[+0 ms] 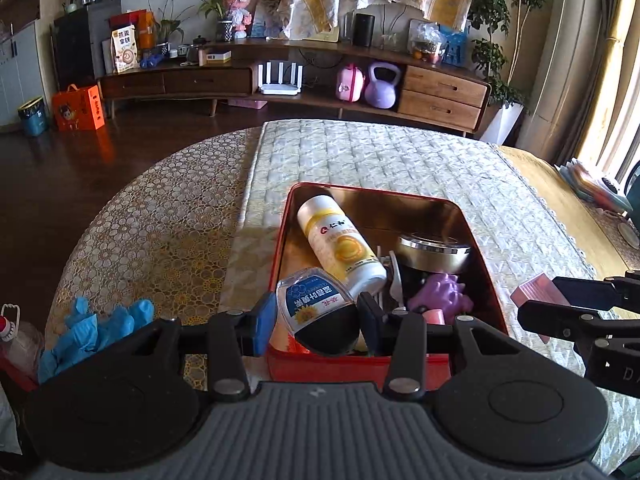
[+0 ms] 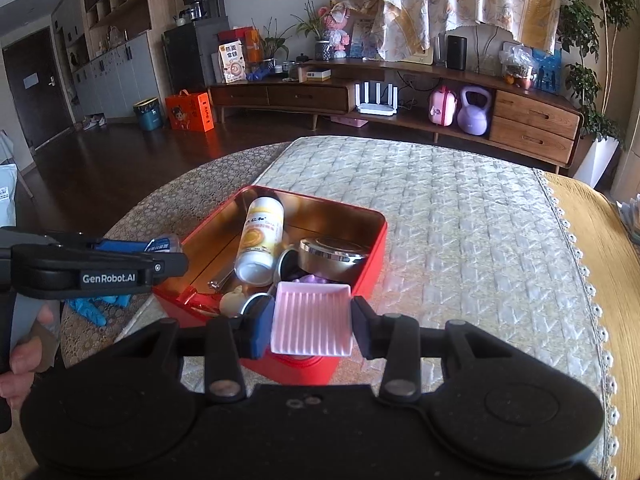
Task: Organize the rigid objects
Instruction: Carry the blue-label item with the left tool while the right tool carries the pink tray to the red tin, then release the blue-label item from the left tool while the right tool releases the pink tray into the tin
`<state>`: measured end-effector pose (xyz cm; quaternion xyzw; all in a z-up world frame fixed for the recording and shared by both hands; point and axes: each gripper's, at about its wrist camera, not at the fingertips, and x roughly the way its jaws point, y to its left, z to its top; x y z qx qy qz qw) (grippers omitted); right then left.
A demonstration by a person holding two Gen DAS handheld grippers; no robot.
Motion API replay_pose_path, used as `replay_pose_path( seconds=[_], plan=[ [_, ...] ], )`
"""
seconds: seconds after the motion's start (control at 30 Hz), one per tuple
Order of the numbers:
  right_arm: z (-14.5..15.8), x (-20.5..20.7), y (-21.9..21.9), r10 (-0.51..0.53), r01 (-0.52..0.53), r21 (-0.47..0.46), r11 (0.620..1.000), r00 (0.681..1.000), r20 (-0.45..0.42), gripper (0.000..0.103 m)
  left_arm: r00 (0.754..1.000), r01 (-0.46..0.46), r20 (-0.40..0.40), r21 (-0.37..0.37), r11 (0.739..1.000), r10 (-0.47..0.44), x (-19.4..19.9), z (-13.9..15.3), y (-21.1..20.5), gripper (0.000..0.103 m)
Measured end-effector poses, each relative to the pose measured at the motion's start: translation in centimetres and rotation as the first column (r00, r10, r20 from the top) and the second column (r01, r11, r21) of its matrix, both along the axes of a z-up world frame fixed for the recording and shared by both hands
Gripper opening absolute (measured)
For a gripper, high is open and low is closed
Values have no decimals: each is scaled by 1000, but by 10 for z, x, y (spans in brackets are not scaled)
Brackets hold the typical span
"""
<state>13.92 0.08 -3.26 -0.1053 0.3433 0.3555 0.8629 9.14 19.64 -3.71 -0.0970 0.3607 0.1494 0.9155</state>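
Observation:
A red tin box (image 1: 280, 240) (image 2: 372, 264) sits on the quilted table mat. In it lie a white and yellow bottle (image 1: 340, 240) (image 2: 260, 240), a round silver tin (image 1: 434, 252) (image 2: 332, 254), a purple toy (image 1: 440, 294) and a spoon (image 2: 220, 280). My left gripper (image 1: 316, 320) is shut on a small clear bottle with a blue label and black cap (image 1: 320, 312), held over the box's near left corner. My right gripper (image 2: 310, 326) is shut on a pink ridged dish (image 2: 310, 320) (image 1: 536, 292), held over the box's near right edge.
Blue gloves (image 1: 96, 324) (image 2: 96, 306) lie on the patterned tablecloth left of the box. A plastic bottle (image 1: 16, 344) stands at the far left. The quilted mat (image 2: 460, 220) stretches beyond and right of the box. A wooden sideboard (image 1: 440, 88) stands behind.

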Motion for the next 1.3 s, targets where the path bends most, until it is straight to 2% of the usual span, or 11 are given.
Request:
replay_pose_path(
  seconds=[0.5, 0.87, 1.17, 1.3],
  plan=[
    [-28, 15, 39, 27, -28, -65, 997, 1000, -12, 41, 996, 90, -7, 40, 995, -90, 43, -22, 0, 43],
    [-38, 19, 45, 52, -53, -87, 995, 999, -15, 41, 994, 91, -52, -23, 996, -92, 48, -44, 6, 43],
    [-42, 19, 41, 47, -50, -78, 996, 998, -37, 42, 994, 100, -51, -32, 994, -102, 48, -45, 5, 43],
    [-41, 18, 39, 46, -49, -65, 997, 998, -45, 46, 994, 97, -49, -49, 994, -100, 46, -44, 7, 45]
  ],
)
